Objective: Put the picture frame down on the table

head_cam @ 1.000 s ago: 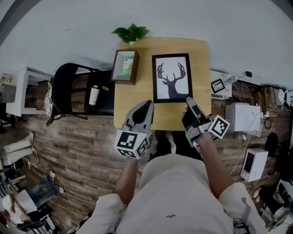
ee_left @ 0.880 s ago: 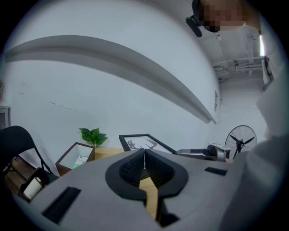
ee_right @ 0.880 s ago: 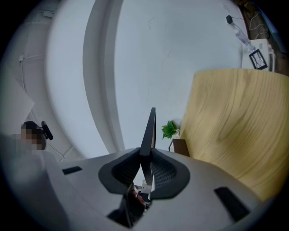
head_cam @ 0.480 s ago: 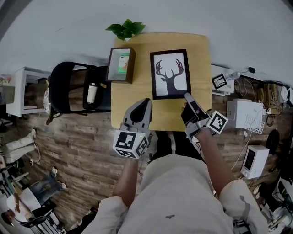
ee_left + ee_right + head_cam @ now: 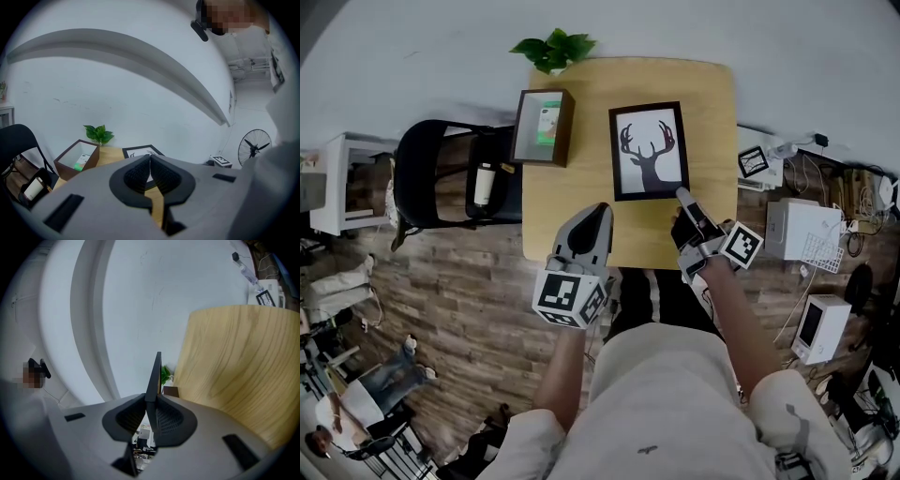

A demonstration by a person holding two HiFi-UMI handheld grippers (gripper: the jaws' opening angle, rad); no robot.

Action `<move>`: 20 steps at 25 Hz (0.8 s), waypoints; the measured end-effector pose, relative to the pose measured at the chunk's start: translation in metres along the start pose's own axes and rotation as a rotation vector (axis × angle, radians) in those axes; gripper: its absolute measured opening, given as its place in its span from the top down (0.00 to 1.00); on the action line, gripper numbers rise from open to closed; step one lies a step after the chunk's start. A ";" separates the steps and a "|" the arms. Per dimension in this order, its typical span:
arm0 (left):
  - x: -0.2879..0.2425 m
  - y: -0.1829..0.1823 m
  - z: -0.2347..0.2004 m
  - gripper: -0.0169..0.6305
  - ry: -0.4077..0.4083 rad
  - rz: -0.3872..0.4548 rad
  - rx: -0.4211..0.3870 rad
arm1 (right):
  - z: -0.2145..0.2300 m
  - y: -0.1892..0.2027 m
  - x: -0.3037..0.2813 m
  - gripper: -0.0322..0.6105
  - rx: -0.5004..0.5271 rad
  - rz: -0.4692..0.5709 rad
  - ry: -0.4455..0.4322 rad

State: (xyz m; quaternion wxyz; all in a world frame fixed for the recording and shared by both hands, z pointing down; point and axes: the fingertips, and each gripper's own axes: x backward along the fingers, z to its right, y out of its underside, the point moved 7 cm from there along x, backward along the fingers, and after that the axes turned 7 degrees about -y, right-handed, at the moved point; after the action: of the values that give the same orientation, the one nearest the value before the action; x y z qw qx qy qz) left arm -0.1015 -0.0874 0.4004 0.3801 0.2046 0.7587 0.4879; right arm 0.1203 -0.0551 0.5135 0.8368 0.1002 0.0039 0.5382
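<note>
Right claw (image 5: 151, 401) grips picture frame (image 5: 649, 150) edge, table (image 5: 577, 183) contact unclear; left claw (image 5: 150, 164) closed, empty

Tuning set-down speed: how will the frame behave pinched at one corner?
Probably stiff: the frame shows a straight thin edge in the right gripper, no sag. Held at its near corner only, it may pivot or droop. The front is likely glazed, so lay it on the table gently.
</note>
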 end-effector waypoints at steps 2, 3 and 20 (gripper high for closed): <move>-0.003 0.003 -0.001 0.96 -0.001 -0.006 0.002 | 0.010 0.001 -0.001 0.84 -0.002 -0.008 0.014; -0.005 0.005 -0.002 0.96 -0.001 -0.010 0.003 | 0.015 0.001 -0.002 0.84 -0.001 -0.012 0.023; -0.019 0.028 -0.013 0.96 -0.017 -0.051 0.021 | 0.074 0.009 -0.002 0.84 -0.022 -0.046 0.137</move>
State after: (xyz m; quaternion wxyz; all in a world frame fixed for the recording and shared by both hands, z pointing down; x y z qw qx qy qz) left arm -0.1013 -0.0961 0.4355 0.3965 0.1934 0.7654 0.4685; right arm 0.1200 -0.0652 0.5878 0.8478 0.0540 0.0577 0.5243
